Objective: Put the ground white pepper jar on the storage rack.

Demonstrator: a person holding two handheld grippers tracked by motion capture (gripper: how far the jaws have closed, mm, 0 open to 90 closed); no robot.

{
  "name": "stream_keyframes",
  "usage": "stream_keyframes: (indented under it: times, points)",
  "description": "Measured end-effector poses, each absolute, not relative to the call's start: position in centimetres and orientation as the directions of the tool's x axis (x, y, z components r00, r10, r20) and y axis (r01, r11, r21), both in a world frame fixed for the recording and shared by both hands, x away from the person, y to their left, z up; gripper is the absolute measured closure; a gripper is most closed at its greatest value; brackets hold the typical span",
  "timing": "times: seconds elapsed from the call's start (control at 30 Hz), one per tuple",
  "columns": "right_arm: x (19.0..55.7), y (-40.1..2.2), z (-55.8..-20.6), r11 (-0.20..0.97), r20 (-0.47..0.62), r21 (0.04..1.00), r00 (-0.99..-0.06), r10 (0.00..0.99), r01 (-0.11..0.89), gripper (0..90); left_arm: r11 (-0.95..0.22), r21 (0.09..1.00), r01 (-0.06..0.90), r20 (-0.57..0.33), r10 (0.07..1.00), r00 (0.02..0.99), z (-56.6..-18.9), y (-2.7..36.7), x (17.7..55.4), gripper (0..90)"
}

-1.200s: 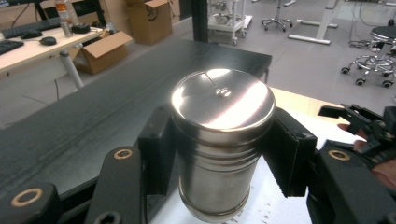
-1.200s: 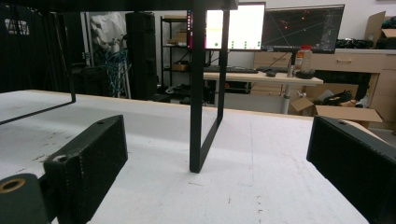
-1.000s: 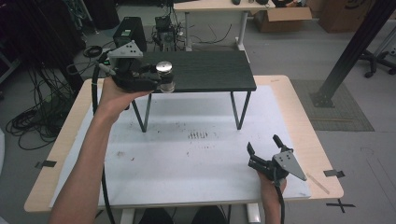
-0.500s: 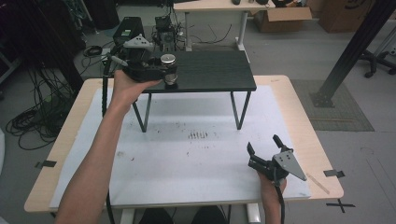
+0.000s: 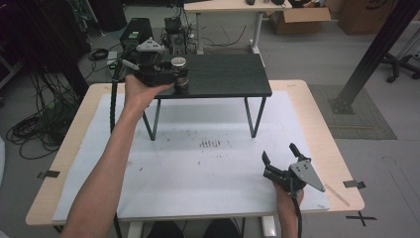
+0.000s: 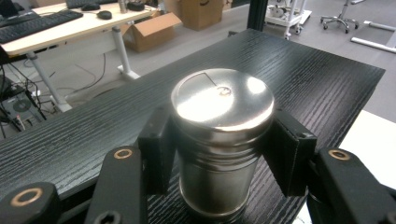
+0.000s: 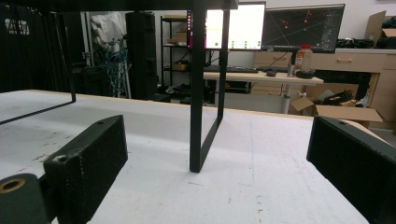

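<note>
A shiny metal canister with a flat lid stands on the left end of a black raised shelf. My left gripper is shut on the canister, a black pad pressing each side of it in the left gripper view. The canister's base rests on or just above the dark wood-grain top. My right gripper rests low over the white table mat at the front right, jaws wide open with nothing between them.
The black shelf stands on thin metal legs over the middle of the table. A wooden table edge runs along the right. Cables, a black case and another desk lie beyond the far side.
My left hand has carried the canister away from me and a little right, from the shelf's front left corner onto its top. The right gripper has stayed put.
</note>
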State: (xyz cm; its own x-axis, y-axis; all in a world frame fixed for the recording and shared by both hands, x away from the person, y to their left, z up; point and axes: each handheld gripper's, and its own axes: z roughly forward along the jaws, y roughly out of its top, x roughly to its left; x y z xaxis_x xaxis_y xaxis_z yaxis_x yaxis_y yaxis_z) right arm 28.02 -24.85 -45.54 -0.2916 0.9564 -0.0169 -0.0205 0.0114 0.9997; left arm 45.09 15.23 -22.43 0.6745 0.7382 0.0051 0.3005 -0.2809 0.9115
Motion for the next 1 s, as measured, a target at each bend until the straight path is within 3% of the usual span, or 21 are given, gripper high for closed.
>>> stream_keyframes:
  times: [1.0]
  points:
    - [28.04, -24.86, -45.54, 0.012, -0.018, 1.0, -0.293, 0.956, -0.02, 4.9, -0.265, 0.915, 0.304, -0.009, 0.74, 0.673, -22.6, 15.18, 45.21, 47.3]
